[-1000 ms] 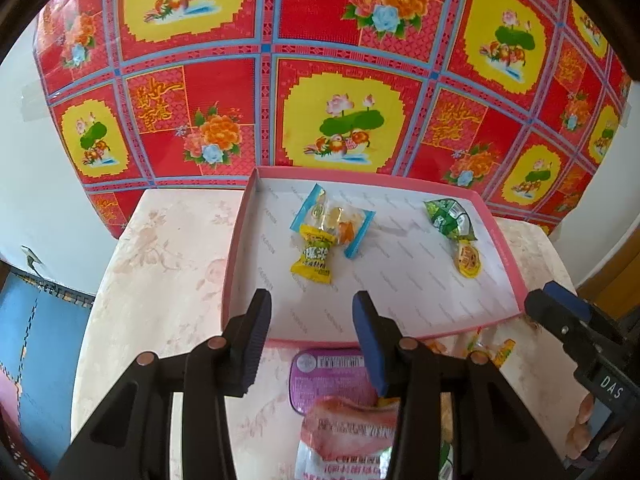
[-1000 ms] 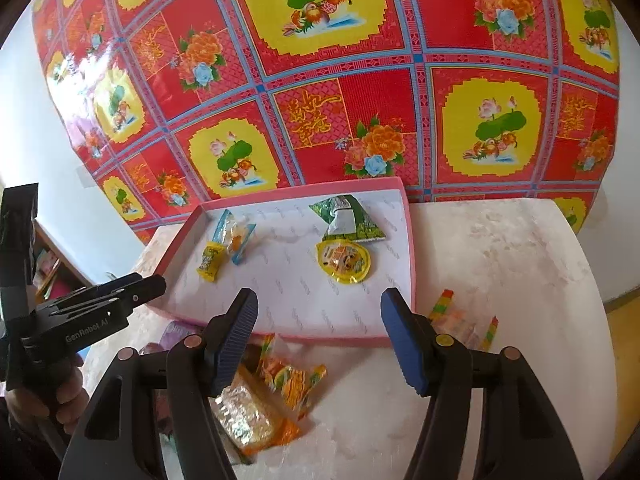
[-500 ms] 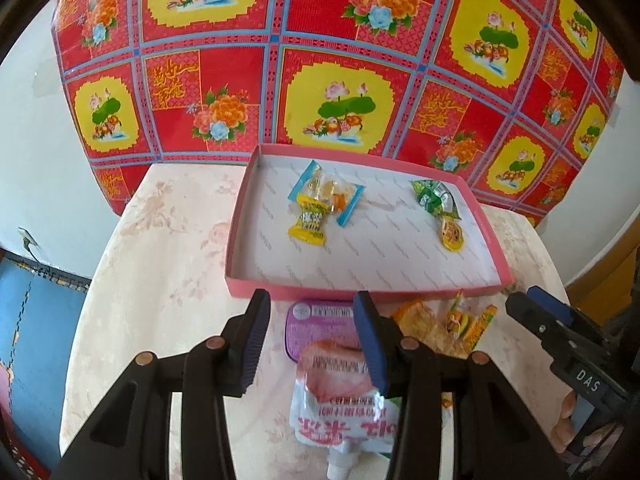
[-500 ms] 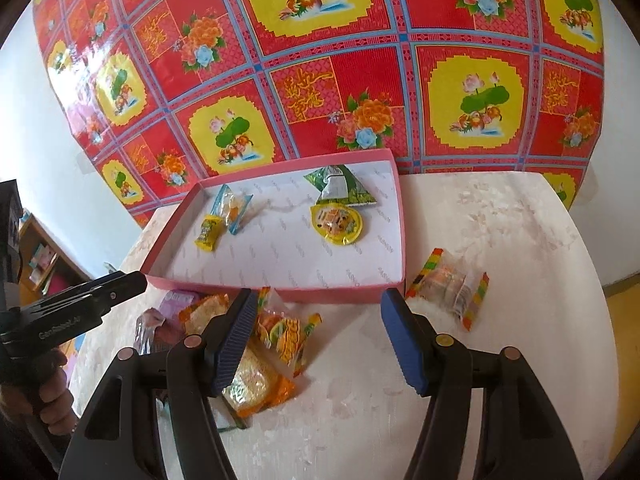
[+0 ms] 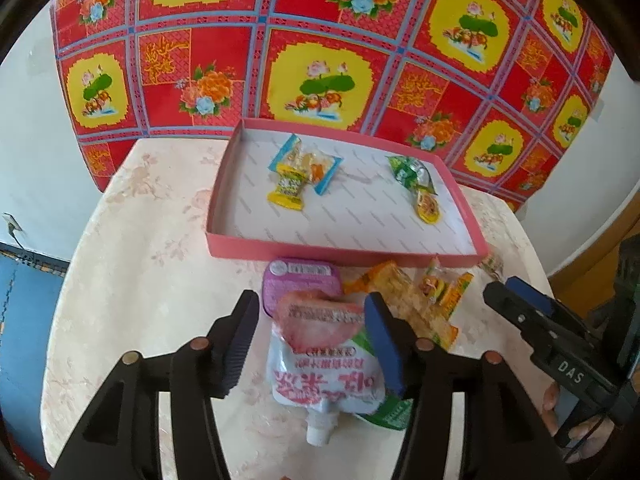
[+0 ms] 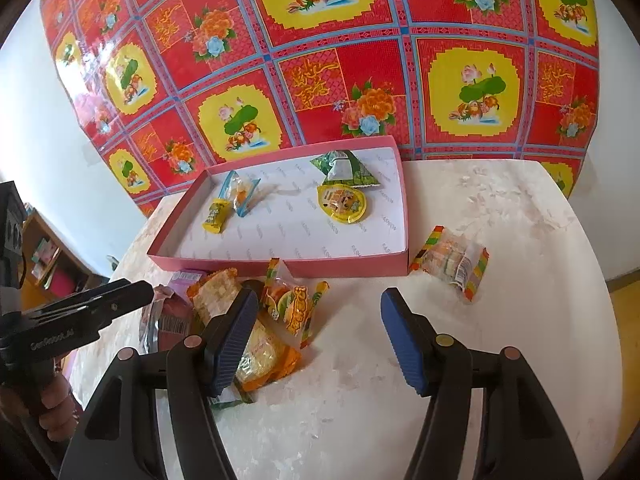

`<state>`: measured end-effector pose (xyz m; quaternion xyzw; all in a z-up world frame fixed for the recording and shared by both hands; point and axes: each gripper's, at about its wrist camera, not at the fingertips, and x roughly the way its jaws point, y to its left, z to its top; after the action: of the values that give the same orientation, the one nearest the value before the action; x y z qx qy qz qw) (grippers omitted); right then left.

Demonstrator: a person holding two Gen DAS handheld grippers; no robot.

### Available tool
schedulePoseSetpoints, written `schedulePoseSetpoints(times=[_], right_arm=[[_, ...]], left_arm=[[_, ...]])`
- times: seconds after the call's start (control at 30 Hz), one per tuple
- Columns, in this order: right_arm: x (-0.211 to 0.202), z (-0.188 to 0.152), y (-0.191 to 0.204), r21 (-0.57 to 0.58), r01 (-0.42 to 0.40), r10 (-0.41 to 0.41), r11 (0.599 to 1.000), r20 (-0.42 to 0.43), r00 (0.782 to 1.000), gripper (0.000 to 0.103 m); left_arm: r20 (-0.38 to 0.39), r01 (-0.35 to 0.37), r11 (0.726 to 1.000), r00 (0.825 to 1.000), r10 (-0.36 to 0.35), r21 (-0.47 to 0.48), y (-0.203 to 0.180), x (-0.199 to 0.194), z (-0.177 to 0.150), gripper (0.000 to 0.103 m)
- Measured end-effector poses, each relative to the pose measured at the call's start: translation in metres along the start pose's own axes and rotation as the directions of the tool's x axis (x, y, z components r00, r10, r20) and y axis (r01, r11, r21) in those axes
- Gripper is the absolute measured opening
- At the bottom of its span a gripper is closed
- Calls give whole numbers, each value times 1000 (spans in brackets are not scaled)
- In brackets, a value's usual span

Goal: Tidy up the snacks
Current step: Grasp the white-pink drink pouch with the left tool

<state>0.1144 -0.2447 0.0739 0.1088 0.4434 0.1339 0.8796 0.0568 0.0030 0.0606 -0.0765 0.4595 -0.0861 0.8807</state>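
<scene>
White spouted pouch [image 5: 324,364] between freshly spread left tongs [image 5: 308,336] only; rainbow-edged packet [image 6: 454,264] beyond spread right tongs [image 6: 316,336].

both handheld tools look alike: the left gripper [image 5: 310,332] and the right gripper [image 6: 318,338] have black plastic frames with triangular cut-outs, copper-coloured rivets at the pivots, and ribbed dark blue pads [image 6: 402,342] on the inner faces of the fingers. seen from the side, one carries white lettering reading das, the other genrobot ai. a hand [image 6: 54,408] wraps a black handle, no sleeve in sight
</scene>
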Motion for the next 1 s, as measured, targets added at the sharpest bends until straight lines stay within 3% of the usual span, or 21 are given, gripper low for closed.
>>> schedulePoseSetpoints(times=[0.17,0.7,0.8,1.0], right_arm=[[0,1,0,0,0,0,1000,0,1000,66],[1,-5,5,-16,-4,4,1000,-17,1000,66],[3,-5,7,-23,-9,8,1000,-25,1000,66],[6,-6,16,-39,-25,23,999,-43,999,66]], left_arm=[[-14,-4,999,1000,4,33,-5,3,-7,77],[-77,-52,997,995,56,55,-7,27,-27,78],[-76,-51,998,996,54,36,-3,27,-28,72],[-49,-60,997,997,62,38,0,20,-29,72]])
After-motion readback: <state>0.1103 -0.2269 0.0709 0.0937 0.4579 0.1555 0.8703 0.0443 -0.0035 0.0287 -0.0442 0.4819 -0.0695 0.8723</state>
